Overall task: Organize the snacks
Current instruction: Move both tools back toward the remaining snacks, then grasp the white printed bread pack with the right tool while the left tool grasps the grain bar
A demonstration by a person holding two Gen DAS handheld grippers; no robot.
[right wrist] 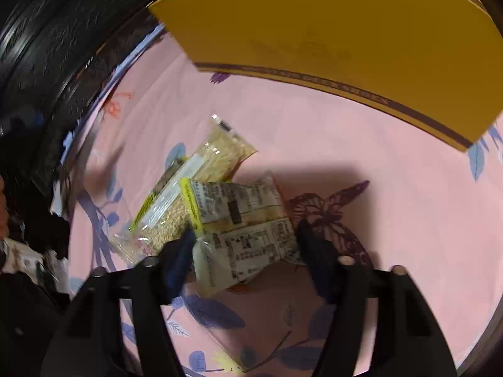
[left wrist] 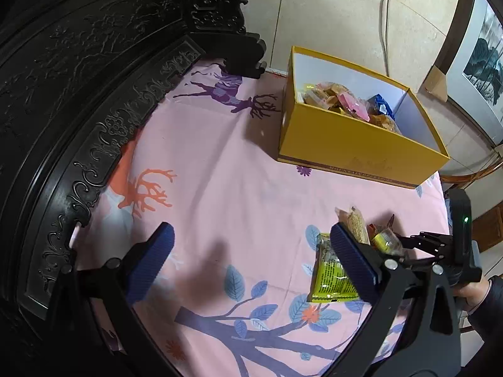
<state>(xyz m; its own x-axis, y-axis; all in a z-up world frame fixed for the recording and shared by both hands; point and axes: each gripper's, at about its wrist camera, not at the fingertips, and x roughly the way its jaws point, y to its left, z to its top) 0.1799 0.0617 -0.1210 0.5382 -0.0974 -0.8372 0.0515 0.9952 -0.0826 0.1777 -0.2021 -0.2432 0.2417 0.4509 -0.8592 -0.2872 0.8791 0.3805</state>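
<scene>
While a pink printed sheet [left wrist: 239,169] covers the whole surface, seemingly a bed set against a dark carved headboard [left wrist: 78,100] at the left of the left wrist view, the biggest task item is the yellow box [left wrist: 355,144] at the upper right, open-topped and already holding several wrapped snacks [left wrist: 345,100].

Next in size is a cluster of three loose packets near the centre of the right wrist view. A clear packet with printed text [right wrist: 245,229] lies on top, overlapping a green-edged packet of seeds [right wrist: 163,213] and a clear packet of pale grains [right wrist: 220,154].

The right gripper [right wrist: 245,248] straddles the printed packet, with one of its fingers [right wrist: 179,257] at the packet's left edge and the other at its right. Motion blur hides whether they are pressing on it yet, so I cannot tell if it is gripped.

The left gripper [left wrist: 251,257] hangs over bare sheet at the lower centre of its own view, its fingers [left wrist: 154,257] spread wide and empty.

Risks, as I judge them: the slick film could squirt out as the fingers close; the left finger sits close to the seed packet and could pinch or drag it along; a shallow edge grip might fail on the lift towards the box.
</scene>
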